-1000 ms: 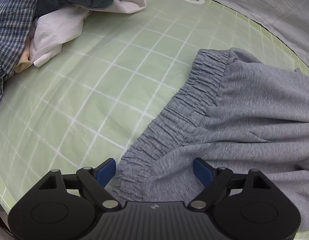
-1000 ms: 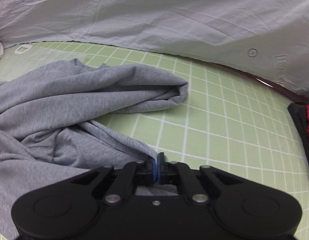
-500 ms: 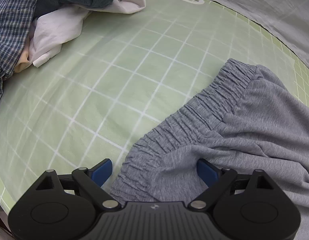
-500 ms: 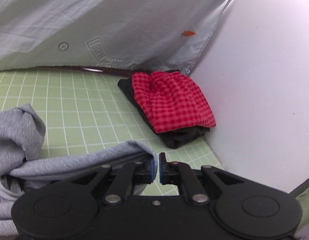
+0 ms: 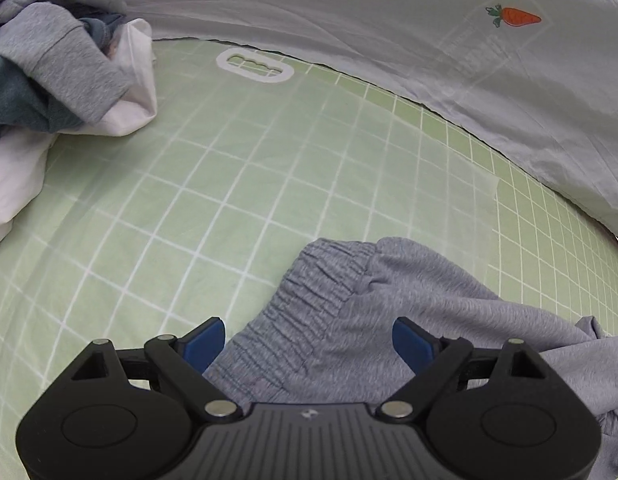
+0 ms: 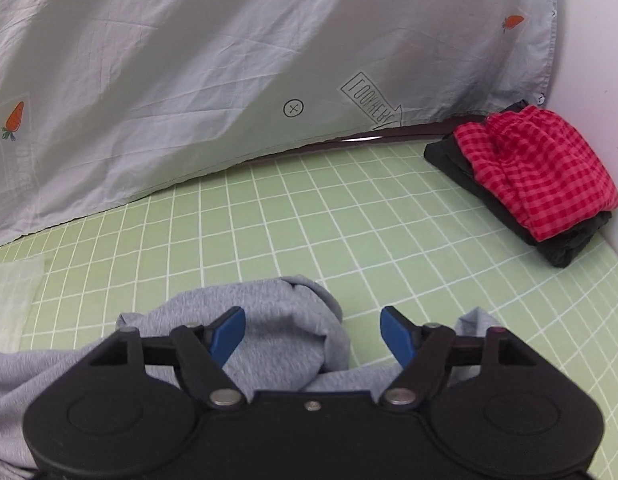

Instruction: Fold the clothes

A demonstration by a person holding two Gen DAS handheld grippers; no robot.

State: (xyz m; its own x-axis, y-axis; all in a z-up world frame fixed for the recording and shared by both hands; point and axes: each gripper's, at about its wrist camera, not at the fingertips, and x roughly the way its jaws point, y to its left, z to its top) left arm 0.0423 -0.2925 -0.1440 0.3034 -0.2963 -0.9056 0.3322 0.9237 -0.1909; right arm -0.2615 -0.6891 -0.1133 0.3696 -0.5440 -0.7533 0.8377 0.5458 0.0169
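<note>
Left wrist view: grey sweatpants [image 5: 389, 312] lie crumpled on the green gridded table [image 5: 229, 184], left tool [image 5: 309, 340] spread wide above the elastic waistband [image 5: 309, 300], right tool [image 6: 309, 334] opening over a leg fold, gripping nothing; the soft, limp, light knit is best pinched at the waistband corners.

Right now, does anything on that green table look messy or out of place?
Yes. The grey sweatpants lie bunched and twisted, not flat, and a jumbled clothes heap sits at the far left. The red checked garment looks neatly folded.
</note>
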